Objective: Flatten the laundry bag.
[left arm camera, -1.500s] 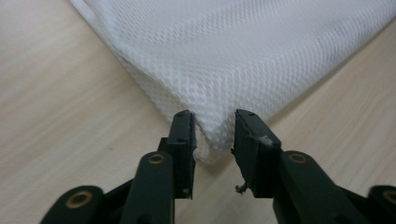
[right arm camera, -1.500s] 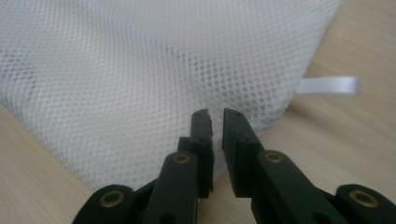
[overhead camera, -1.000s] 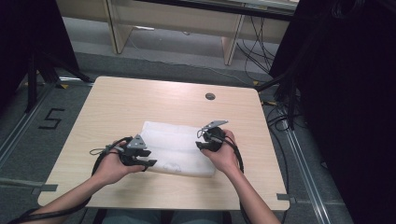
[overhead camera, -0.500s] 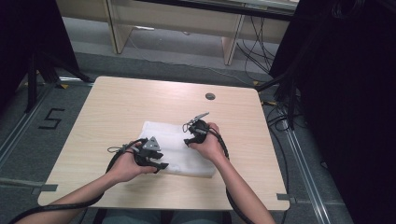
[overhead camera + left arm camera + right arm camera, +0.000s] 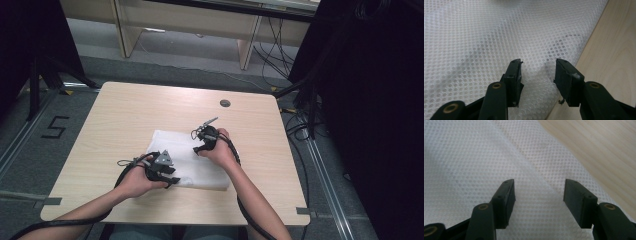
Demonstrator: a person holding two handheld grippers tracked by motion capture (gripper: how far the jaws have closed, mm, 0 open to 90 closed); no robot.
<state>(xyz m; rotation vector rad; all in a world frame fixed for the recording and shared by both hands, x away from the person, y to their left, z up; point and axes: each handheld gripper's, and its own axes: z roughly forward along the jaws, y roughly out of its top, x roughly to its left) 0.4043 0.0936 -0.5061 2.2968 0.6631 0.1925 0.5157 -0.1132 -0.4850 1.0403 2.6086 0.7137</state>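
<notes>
The white cloth (image 5: 192, 162) lies folded, unfinished: left tool (image 5: 167, 175), jaws closing on its 6 o'clock edge, not gripping; right tool (image 5: 200, 145) released above it.

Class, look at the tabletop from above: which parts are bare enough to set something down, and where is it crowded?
The table is bare along its far edge, apart from a small dark round spot, and down the left and right sides of the white mesh cloth. The crowded part is the near middle: the cloth with the left gripper and right gripper over it.
</notes>
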